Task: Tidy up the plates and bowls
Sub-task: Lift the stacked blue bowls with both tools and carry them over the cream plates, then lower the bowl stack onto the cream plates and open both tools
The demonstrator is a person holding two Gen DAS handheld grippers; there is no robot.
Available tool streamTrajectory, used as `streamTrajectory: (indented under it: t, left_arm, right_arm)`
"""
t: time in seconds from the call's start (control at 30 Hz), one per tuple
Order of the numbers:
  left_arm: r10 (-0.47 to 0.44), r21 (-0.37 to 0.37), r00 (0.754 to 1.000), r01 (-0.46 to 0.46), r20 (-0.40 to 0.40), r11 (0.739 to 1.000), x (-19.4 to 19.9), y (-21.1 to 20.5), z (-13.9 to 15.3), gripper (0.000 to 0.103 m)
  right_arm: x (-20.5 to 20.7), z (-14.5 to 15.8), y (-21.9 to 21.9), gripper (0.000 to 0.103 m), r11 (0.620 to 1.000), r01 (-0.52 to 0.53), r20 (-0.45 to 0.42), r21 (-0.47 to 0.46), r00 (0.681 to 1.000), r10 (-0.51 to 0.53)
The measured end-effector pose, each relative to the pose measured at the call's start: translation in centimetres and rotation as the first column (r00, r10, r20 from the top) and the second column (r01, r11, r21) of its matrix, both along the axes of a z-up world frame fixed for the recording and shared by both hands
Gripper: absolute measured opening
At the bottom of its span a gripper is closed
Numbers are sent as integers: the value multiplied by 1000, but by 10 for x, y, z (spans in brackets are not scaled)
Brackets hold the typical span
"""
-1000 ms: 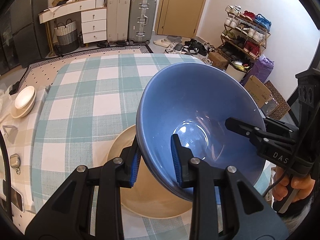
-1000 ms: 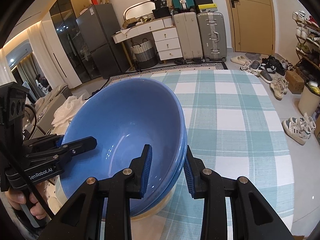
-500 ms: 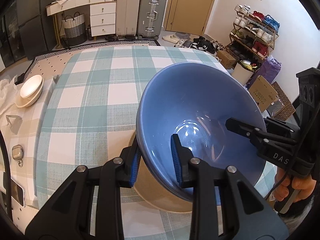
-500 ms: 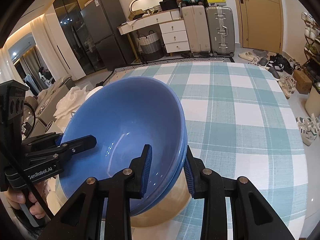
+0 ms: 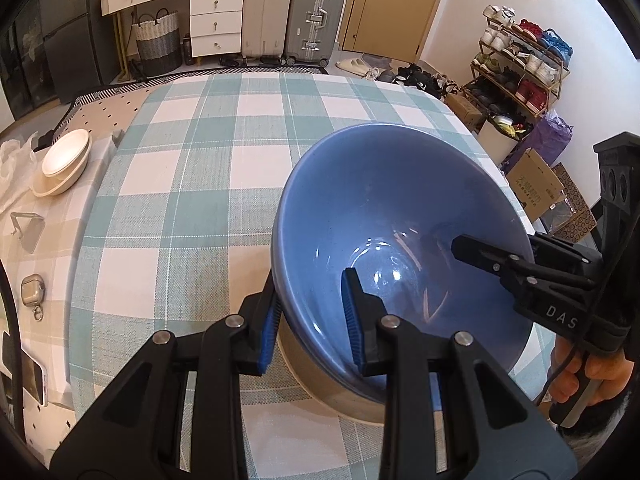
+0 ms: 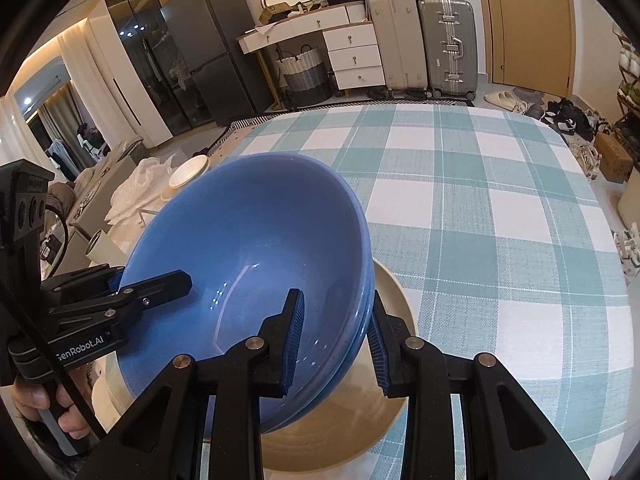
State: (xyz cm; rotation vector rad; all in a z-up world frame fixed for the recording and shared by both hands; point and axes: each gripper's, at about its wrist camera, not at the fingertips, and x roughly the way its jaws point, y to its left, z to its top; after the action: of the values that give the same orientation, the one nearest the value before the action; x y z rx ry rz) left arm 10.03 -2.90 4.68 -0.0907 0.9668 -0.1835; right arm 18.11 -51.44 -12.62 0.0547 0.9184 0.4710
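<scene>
You grip blue bowl stack [image 6: 248,248] two-handed; left hand-held gripper [image 5: 312,316] clamped on near rim, right hand-held gripper [image 6: 334,336] clamped on opposite rim; stack sits tilted in beige plate [image 6: 394,400] on checked counter [image 6: 480,208]; step: seating bowls on plate; next: level stack, then ease both grips off; bowl base hidden, contact with plate unclear; bowl count hard to read; plate mostly covered.

Teal-checked tablecloth [image 5: 192,200]. Two suitcases [image 5: 294,12] against far wall beside white drawers [image 5: 216,24]. Woven basket [image 5: 157,42] left of drawers. Shoe rack [image 5: 520,64] at right. Dark fridge [image 6: 208,52].
</scene>
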Motion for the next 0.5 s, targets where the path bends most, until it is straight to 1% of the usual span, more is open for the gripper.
streamTrajectory:
  t: [0.33, 0.5]
  left_arm:
    - [-17, 0, 1000, 17, -4, 1000, 17, -8, -11, 25]
    - [-22, 13, 1000, 22, -6, 1000, 23, -14, -13, 25]
  right_arm:
    - [9, 0, -8, 32, 1000, 28, 7, -7, 1000, -28]
    - [11, 0, -10, 32, 999, 36, 12, -19, 999, -36]
